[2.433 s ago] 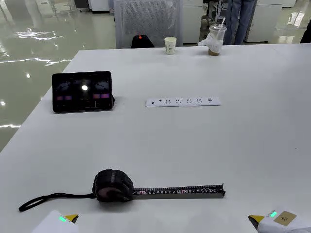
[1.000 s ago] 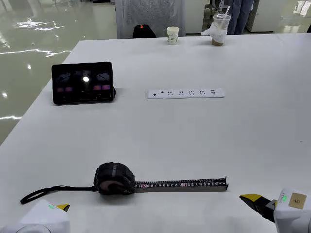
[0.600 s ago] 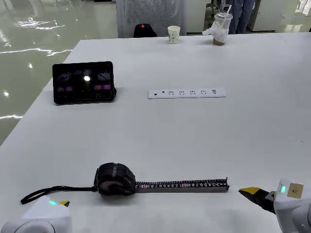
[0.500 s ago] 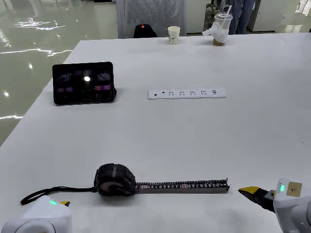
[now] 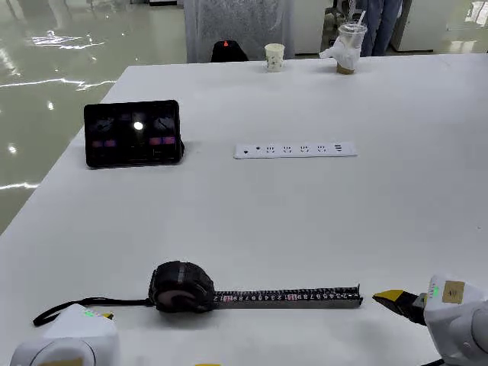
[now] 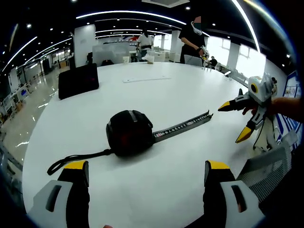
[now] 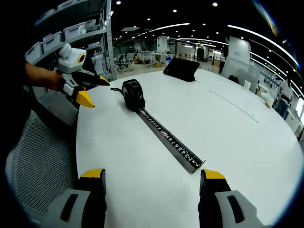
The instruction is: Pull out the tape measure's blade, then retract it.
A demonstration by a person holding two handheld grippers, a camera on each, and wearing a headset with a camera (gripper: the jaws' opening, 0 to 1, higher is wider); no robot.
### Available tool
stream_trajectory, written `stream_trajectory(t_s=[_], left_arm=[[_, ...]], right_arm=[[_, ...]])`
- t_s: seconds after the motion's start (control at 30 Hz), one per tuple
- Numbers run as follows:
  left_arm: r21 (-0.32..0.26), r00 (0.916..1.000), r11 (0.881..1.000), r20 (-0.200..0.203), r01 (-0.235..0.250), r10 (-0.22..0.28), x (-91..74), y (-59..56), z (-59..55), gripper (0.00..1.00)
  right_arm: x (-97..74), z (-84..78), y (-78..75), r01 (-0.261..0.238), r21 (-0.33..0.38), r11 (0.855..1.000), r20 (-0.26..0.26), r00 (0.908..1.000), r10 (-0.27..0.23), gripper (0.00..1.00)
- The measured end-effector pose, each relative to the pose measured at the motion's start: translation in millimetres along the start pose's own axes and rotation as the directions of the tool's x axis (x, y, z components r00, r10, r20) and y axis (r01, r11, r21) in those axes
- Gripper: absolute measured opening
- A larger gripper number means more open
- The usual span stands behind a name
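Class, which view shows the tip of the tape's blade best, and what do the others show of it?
The right gripper view: the blade tip lies near and large, its markings plain. The head view shows it small, from the side. The left gripper view shows it far off, beyond the case.

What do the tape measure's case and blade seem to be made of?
The case looks like matte black plastic, maybe rubber-coated: dull, without glints. The blade seems thin painted metal, likely steel: a stiff, flat dark strip with pale printed marks.
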State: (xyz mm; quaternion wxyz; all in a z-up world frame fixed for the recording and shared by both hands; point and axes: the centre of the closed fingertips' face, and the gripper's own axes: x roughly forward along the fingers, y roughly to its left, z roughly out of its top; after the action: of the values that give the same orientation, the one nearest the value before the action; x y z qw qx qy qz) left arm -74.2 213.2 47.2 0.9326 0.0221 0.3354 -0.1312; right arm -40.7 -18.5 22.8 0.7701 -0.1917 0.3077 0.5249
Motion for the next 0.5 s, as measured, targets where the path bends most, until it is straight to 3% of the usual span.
stream_trajectory(t_s=[0.5], left_arm=[[-0.007,1.0000,1.000,-0.004,-0.006,0.006,13.5,3.2,7.4,0.97]], right_arm=[[10.1,-0.1,-21.6,-0.005,-0.058,0.998,-0.025,0.9997,0.004,0.75]])
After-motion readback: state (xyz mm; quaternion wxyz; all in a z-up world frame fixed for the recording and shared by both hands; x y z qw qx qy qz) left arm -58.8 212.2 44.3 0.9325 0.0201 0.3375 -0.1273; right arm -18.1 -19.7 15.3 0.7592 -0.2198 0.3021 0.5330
